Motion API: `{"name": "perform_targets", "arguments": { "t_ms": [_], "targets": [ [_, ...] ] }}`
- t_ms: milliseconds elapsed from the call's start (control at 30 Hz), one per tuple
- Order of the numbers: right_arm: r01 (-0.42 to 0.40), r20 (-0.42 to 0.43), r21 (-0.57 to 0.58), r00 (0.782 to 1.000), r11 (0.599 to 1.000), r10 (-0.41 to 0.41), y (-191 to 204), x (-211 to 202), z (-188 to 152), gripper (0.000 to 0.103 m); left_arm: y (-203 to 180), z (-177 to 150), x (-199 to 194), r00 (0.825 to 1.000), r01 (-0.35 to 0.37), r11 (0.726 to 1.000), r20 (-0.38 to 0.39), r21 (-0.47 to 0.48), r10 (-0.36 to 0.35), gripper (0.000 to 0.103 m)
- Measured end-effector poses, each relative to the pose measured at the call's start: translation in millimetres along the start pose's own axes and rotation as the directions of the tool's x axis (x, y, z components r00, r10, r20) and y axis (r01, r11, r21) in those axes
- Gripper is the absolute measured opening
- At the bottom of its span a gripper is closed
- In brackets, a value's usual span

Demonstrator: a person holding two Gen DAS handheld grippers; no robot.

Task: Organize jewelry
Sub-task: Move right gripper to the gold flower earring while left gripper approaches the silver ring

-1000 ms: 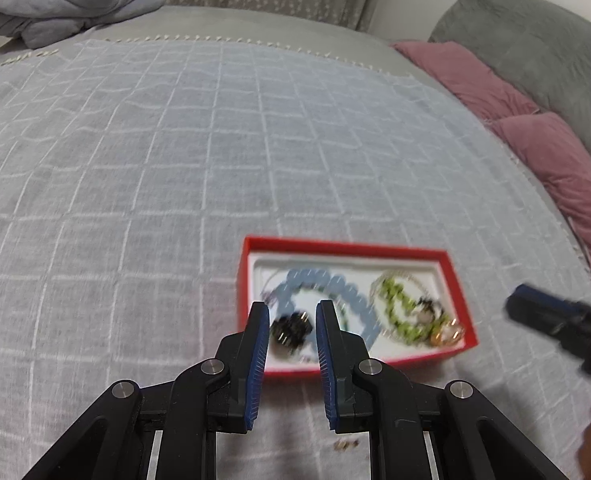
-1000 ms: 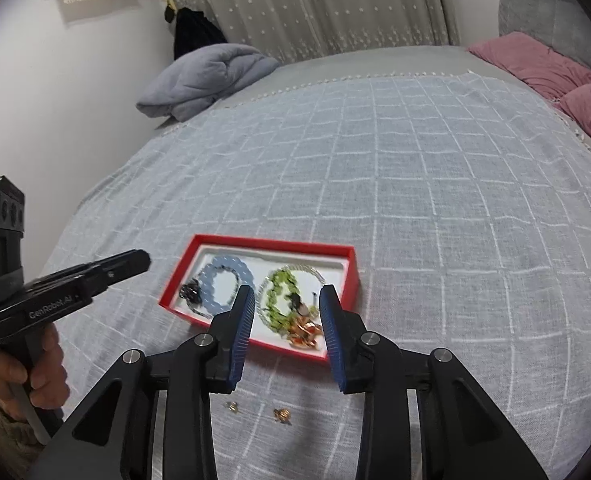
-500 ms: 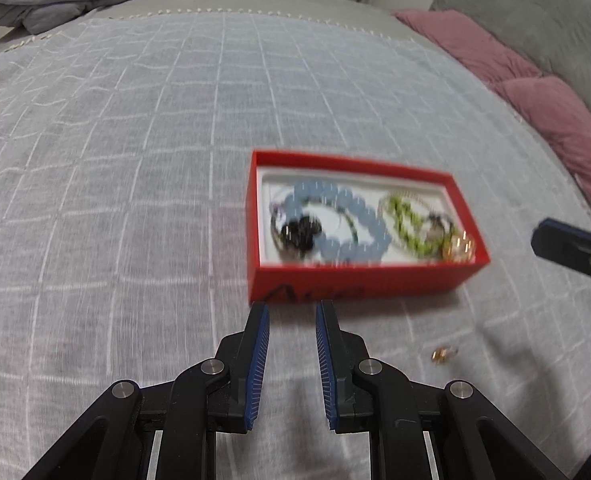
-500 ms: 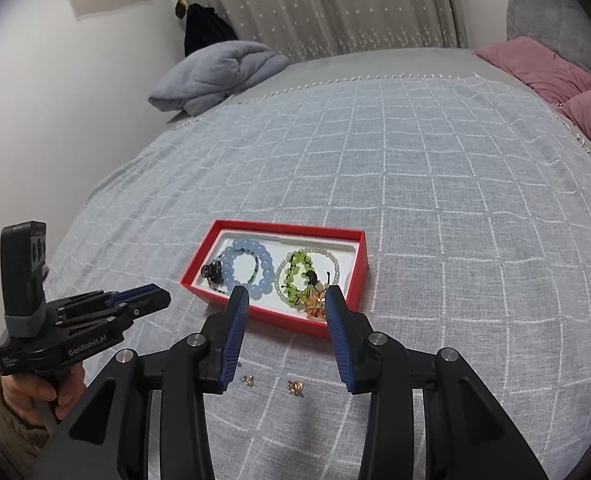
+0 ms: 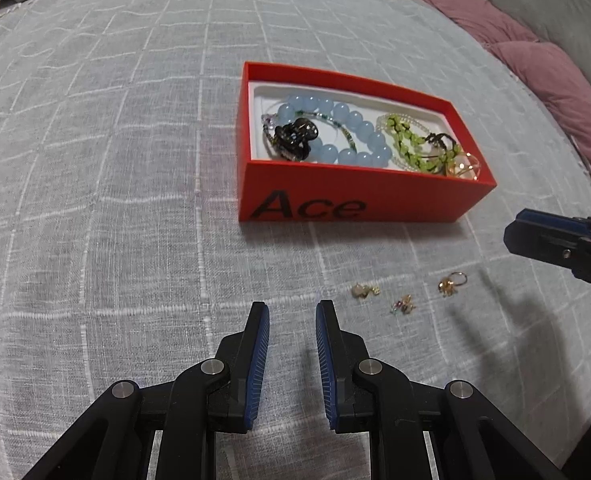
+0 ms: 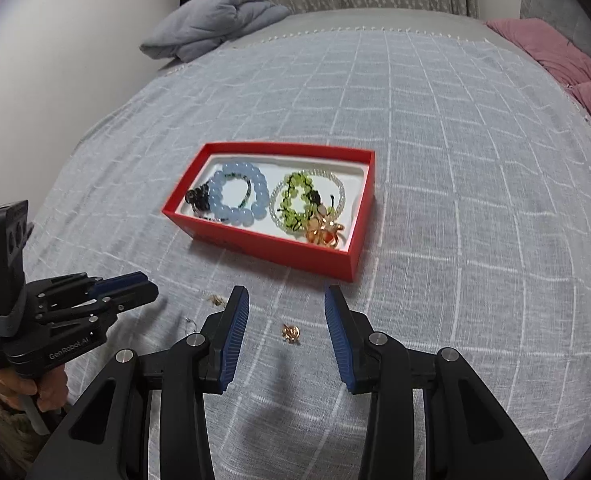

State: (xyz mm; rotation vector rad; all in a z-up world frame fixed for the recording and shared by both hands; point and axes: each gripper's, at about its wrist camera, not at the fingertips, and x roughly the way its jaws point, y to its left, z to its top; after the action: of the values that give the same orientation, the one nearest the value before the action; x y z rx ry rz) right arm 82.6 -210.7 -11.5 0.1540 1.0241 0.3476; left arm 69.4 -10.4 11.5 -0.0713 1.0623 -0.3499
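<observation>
Left gripper [image 5: 292, 316] angled steeply down, jaws parted narrowly, nothing between them. Right gripper [image 6: 286, 300] likewise pitched down, jaws wider, empty. Hand [image 6: 35, 390] at eight o'clock in right view, wrapped around left gripper's handle.

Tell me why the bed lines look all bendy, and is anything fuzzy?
In both wrist views the fisheye lens curves the bedspread's straight grid lines and darkens the corners of the right wrist view. In the left wrist view the red box is sharp; the right gripper casts a soft shadow. The tiny earrings look slightly fuzzy.
</observation>
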Motion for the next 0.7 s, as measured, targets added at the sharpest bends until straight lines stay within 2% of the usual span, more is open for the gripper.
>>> {"name": "perform_targets", "arguments": {
  "t_ms": [200, 400, 467, 533, 700],
  "targets": [
    [0.032, -0.070, -0.002, 0.997, 0.999, -0.032, 1.0, 17.9, -6.3, 0.042, -5.7, -6.9, 6.2, 1.000, -0.001, 0.999, -0.022, 0.039, 0.002, 0.019],
    [0.052, -0.120, 0.016, 0.991, 0.999, -0.049, -2.2, 29.1, -9.2, 0.042, -26.5, -17.5, 15.2, 0.998, -0.002, 0.988, -0.057, 0.152, 0.011, 0.019],
    [0.053, -0.121, 0.023, 0.991, 0.998, -0.050, -4.3, 29.1, -8.8, 0.042, -37.4, -22.9, 18.1, 0.998, -0.006, 0.979, -0.065, 0.206, 0.020, 0.024],
    [0.053, -0.121, 0.022, 0.991, 0.998, -0.050, -5.0, 28.7, -8.7, 0.042, -42.0, -25.6, 19.7, 0.997, -0.012, 0.974, -0.066, 0.228, 0.027, 0.035],
    [0.056, -0.122, 0.005, 0.991, 0.998, -0.055, -1.7, 29.3, -9.3, 0.041, -41.3, -25.2, 23.3, 0.997, -0.032, 0.973, -0.066, 0.230, 0.049, 0.036]
  ]
}}
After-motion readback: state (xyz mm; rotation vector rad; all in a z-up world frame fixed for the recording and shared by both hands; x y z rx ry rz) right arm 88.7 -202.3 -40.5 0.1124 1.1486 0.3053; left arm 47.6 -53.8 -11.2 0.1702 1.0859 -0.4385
